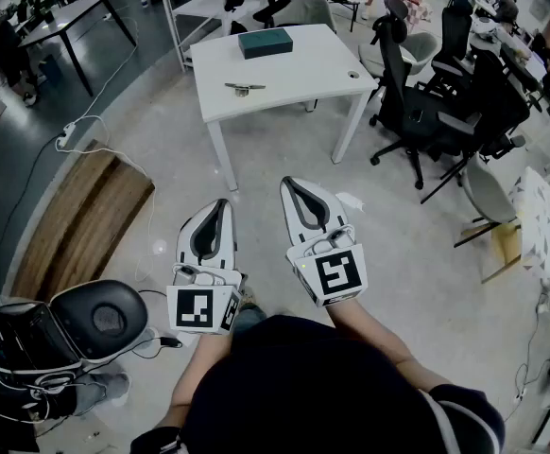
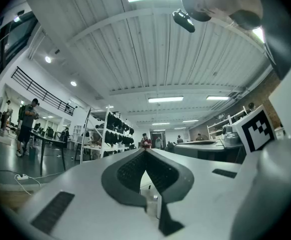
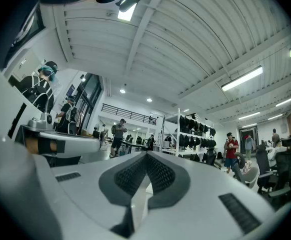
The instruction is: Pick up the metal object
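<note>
A small metal object (image 1: 244,88) lies on the white table (image 1: 294,74) ahead in the head view, near its front left part. My left gripper (image 1: 223,203) and right gripper (image 1: 287,183) are held side by side low over the floor, well short of the table, both pointing toward it. Both have their jaws shut with nothing between them. In the left gripper view the left gripper (image 2: 145,151) tips meet against the room background; the right gripper (image 3: 146,155) tips meet likewise. The metal object is not visible in either gripper view.
A dark green box (image 1: 265,42) sits at the table's far side. Black office chairs (image 1: 417,102) crowd the right of the table. A black stool (image 1: 105,318) and cables stand at my lower left, a wooden platform (image 1: 86,216) at the left.
</note>
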